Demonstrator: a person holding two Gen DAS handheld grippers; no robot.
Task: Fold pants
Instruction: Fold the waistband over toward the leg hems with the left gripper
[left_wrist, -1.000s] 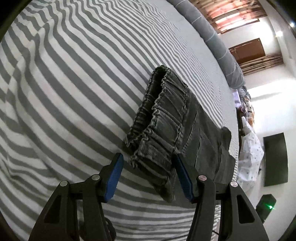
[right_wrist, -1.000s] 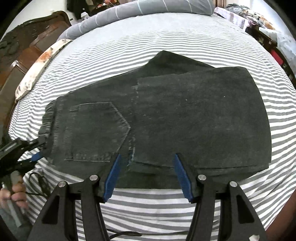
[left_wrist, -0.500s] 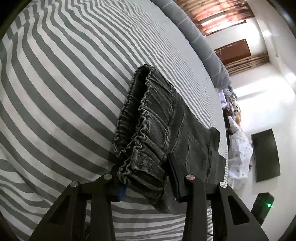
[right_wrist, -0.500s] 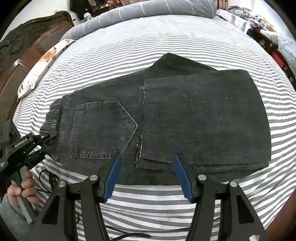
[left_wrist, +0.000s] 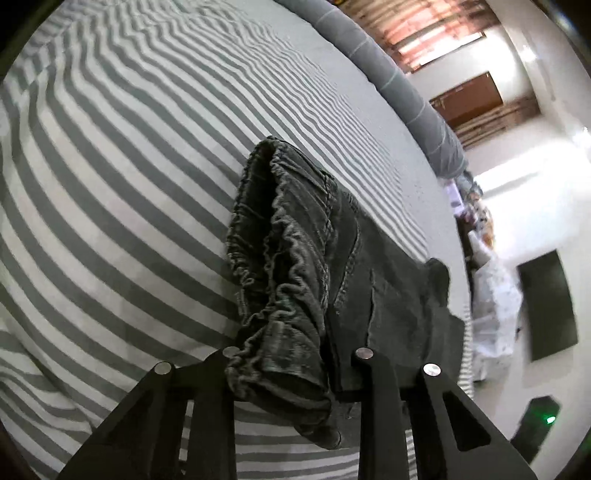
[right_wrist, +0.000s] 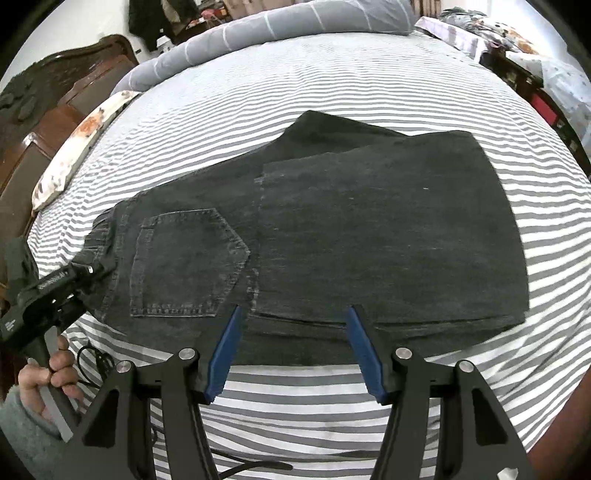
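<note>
The left gripper (left_wrist: 291, 365), its jaws just closing, clamps the gathered waistband, which hides its pads. White lettering on its body is too small to read. The dark pants (right_wrist: 332, 236), folded over, lie lengthwise along the striped bed's (right_wrist: 332, 81) near edge. The right gripper (right_wrist: 295, 350) hovers, jaws apart.

We count one pair of pants (right_wrist: 332, 240) with one back pocket (right_wrist: 184, 266) showing, on one striped bed (right_wrist: 314, 85). We see two grippers, left (left_wrist: 291, 373) and right (right_wrist: 291, 350), one hand (right_wrist: 48, 373), one grey bolster (right_wrist: 266, 29), one floral pillow (right_wrist: 74, 147), one wooden headboard (right_wrist: 44, 110).
</note>
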